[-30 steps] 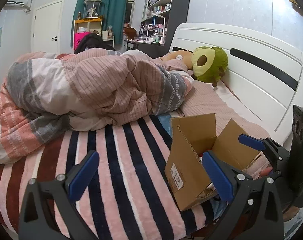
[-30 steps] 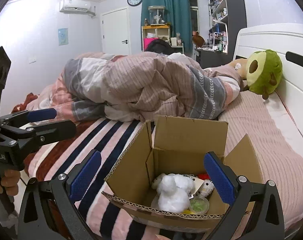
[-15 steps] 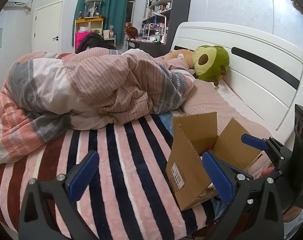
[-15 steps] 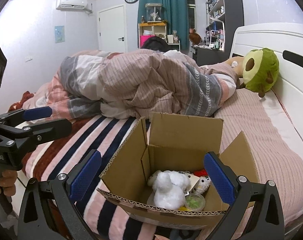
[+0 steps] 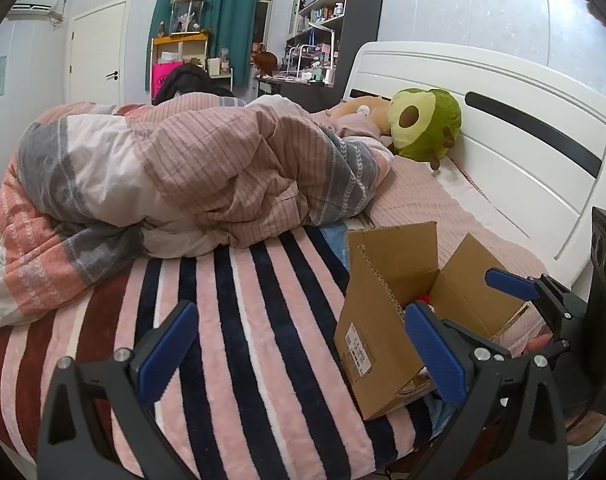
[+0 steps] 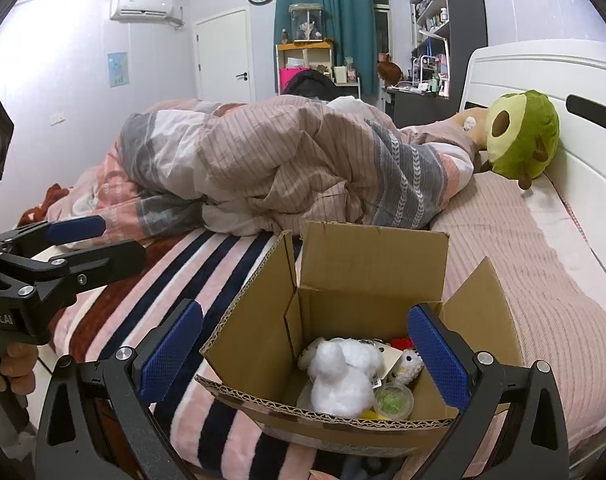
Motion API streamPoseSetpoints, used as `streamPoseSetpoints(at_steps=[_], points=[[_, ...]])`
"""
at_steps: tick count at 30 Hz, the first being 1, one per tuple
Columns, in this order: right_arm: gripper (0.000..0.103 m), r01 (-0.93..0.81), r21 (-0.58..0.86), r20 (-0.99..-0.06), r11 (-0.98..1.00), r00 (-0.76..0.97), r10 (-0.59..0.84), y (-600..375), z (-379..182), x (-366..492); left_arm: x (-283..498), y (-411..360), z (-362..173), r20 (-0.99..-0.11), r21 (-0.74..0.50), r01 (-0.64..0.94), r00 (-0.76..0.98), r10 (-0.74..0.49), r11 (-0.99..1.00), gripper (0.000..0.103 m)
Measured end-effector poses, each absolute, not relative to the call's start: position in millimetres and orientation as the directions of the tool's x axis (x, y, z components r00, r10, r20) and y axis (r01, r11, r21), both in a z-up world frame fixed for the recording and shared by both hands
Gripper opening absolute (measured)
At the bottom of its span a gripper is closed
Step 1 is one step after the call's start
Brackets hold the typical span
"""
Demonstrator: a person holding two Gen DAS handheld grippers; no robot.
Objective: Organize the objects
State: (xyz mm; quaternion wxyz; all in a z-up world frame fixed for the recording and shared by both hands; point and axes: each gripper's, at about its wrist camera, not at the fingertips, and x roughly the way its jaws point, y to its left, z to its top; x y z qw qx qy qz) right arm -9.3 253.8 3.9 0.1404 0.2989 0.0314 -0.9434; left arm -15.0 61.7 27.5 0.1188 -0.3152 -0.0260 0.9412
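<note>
Cardboard box [image 6: 367,276], corrugated brown, rectangular, all four flaps standing open, a white printed label [image 5: 359,356] on one outer side; it sits at the near edge of the bed on a plush striped blanket [image 5: 239,320] in pink, navy and rust bands. Contents, lying together on the box floor: a fluffy white plush toy [image 6: 343,376], a smaller pale crocheted figure [image 6: 409,366] just beside it, a round clear lidded cup with green contents [image 6: 393,400], a paper tag, and a glimpse of something red at the back. Right gripper [image 6: 299,358]: black frame, blue textured pads, jaws wide apart and empty, poised over the open box with one pad at either side of the opening. Left gripper [image 5: 299,354]: same build, jaws likewise wide apart and empty, over the striped blanket just beside the box's labelled side; a person's hand [image 6: 11,364] grips its handle. Further back, a rumpled quilt [image 6: 287,168], woven cotton look, pink ribbed panels with grey chevron stripes, heaped across the bed. Ribbed pink sheet [image 6: 515,272] beneath. Round avocado-shaped plush [image 6: 521,136], green pile with a brown pit, leaning against the white panelled headboard [image 5: 503,128]. Beyond: teal curtains, wall clock, white door, shelving.
</note>
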Motion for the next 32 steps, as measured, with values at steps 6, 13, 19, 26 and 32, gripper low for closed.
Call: streamPoseSetpoints(at_steps=[6, 13, 19, 26, 32], points=[[0.103, 0.281, 0.030, -0.581, -0.959, -0.776, -0.245, 251.3, 1.0, -8.6, -15.9, 61.9, 26.0, -0.590, -0.128, -0.205, -0.771, 0.240, -0.970, 0.102], [0.103, 0.277, 0.032, -0.583, -0.960, -0.775, -0.243, 251.5, 1.3, -9.5, -17.0, 62.3, 24.5, -0.592, -0.126, -0.201, -0.771, 0.236, -0.972, 0.102], [0.103, 0.266, 0.042, -0.584, -0.963, -0.776, -0.240, 251.6, 1.0, -8.5, -18.0, 61.5, 23.4, -0.595, -0.125, -0.198, -0.769, 0.233, -0.972, 0.102], [0.103, 0.255, 0.047, -0.592, -0.966, -0.772, -0.232, 254.2, -0.5, -10.1, -19.4, 61.1, 22.0, -0.598, -0.122, -0.192, -0.769, 0.226, -0.974, 0.102], [0.103, 0.241, 0.057, -0.588, -0.969, -0.776, -0.228, 259.3, 1.1, -9.3, -18.4, 60.8, 22.9, -0.595, -0.122, -0.195, -0.770, 0.229, -0.973, 0.102]])
